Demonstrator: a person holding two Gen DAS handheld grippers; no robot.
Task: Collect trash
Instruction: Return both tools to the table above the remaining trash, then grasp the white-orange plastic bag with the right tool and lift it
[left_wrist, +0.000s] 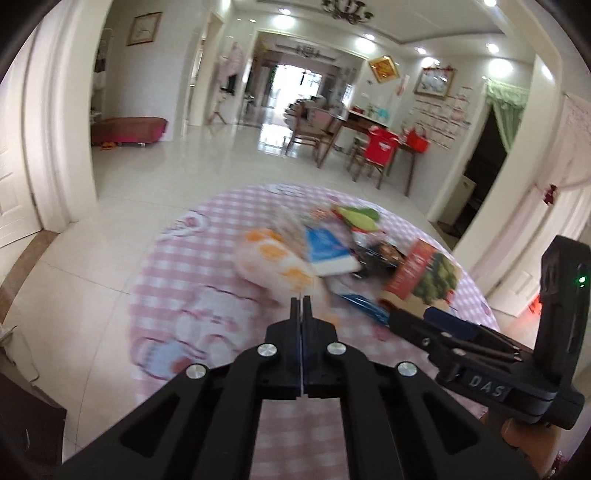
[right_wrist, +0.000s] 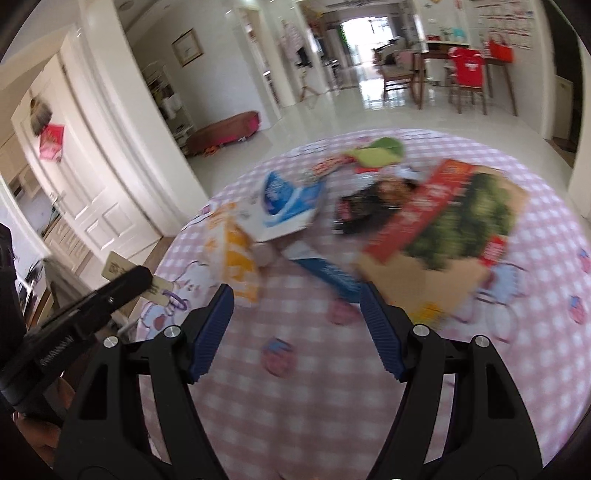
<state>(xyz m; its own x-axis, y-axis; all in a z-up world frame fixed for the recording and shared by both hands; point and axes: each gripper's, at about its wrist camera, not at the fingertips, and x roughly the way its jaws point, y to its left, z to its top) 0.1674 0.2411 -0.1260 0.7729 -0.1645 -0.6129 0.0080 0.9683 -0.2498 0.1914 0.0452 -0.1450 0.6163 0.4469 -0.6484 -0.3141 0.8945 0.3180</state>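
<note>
A pile of trash lies on a round table with a pink checked cloth (left_wrist: 177, 266) (right_wrist: 303, 387). It holds an orange-and-white wrapper (left_wrist: 273, 258) (right_wrist: 236, 258), a blue-and-white packet (left_wrist: 328, 247) (right_wrist: 284, 206), a flat red-and-green carton (left_wrist: 424, 273) (right_wrist: 454, 218), a dark wrapper (left_wrist: 380, 254) (right_wrist: 369, 206), a small blue box (left_wrist: 364, 306) (right_wrist: 328, 273) and a green wrapper (left_wrist: 358, 218) (right_wrist: 376, 151). My left gripper (left_wrist: 301, 301) is shut and empty, just short of the pile. My right gripper (right_wrist: 297, 291) is open, its fingertips at the small blue box; it also shows in the left wrist view (left_wrist: 443, 325).
The table stands on a glossy white tile floor (left_wrist: 221, 166). A dining table with chairs (left_wrist: 369, 147) is far behind. White doors (right_wrist: 92, 192) and pillars stand to the left and right. The view is motion-blurred.
</note>
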